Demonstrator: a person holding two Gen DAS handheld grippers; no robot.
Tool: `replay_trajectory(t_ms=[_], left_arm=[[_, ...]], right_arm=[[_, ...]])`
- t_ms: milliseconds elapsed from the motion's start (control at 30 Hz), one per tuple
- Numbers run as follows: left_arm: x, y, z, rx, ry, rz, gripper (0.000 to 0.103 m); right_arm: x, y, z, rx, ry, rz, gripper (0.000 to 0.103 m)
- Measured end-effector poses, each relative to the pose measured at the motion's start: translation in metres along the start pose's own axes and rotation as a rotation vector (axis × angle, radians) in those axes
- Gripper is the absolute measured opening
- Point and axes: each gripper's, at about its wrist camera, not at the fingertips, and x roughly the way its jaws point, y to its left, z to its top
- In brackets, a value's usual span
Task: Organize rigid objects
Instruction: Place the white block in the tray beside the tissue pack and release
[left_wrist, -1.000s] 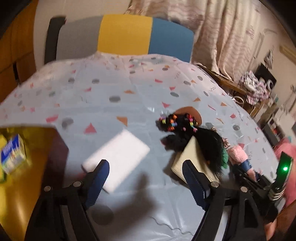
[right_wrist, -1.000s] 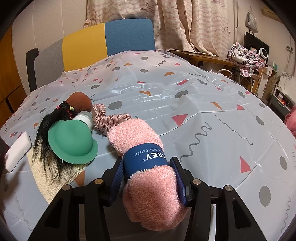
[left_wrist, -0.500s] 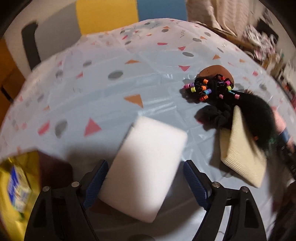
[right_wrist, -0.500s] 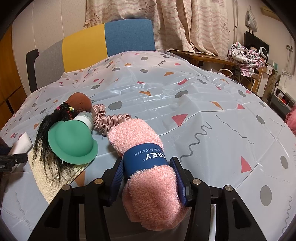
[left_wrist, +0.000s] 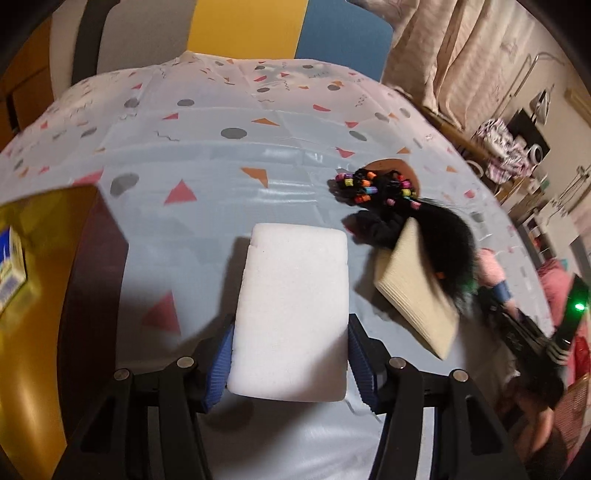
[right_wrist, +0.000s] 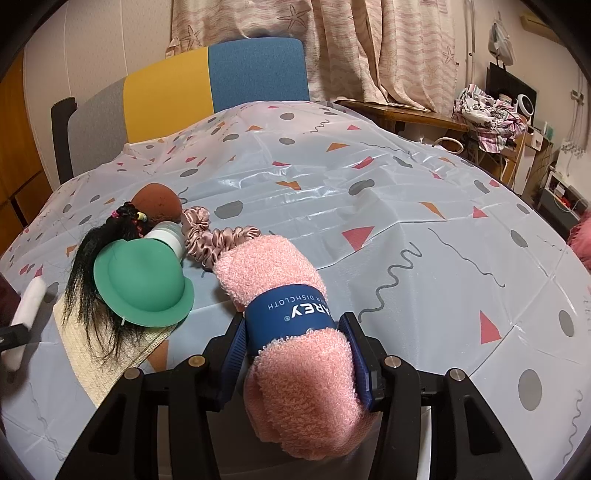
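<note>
A white foam block (left_wrist: 291, 306) lies on the patterned tablecloth (left_wrist: 207, 206), its near end between my left gripper's (left_wrist: 290, 332) blue pads. The jaws are closing and both pads touch the block's long sides. The same block (right_wrist: 27, 314) shows tilted at the left edge of the right wrist view. My right gripper (right_wrist: 294, 326) is shut on a rolled pink dishcloth (right_wrist: 280, 280) with a blue paper band, resting on the table.
Right of the block lie a black hairpiece with coloured beads (left_wrist: 376, 188), a beige mat (left_wrist: 413, 295) and a brown round pad (right_wrist: 157, 199). A green hat (right_wrist: 144, 284) and a pink scrunchie (right_wrist: 218, 236) lie close to the dishcloth. A yellow container (left_wrist: 44, 266) holding a blue carton stands left.
My left gripper came down over the white block, turned in line with it, and its jaws narrowed from wide apart onto the block's sides. The right gripper and dishcloth stayed still.
</note>
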Motion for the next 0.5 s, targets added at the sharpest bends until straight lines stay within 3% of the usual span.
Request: replay_trajectory(t_ms=[167,500], left_arm=[[-0.023,0.001,-0.011,-0.013,-0.024,-0.06,0.057],[-0.079,0.024,-0.014,-0.038,-0.115,-0.093,0.057]], right_arm=[[0.0,0.002,-0.001,-0.007,0.001,-0.011,0.051],[0.001,0.004,0.0,-0.02,0.005,-0.028,0.051]])
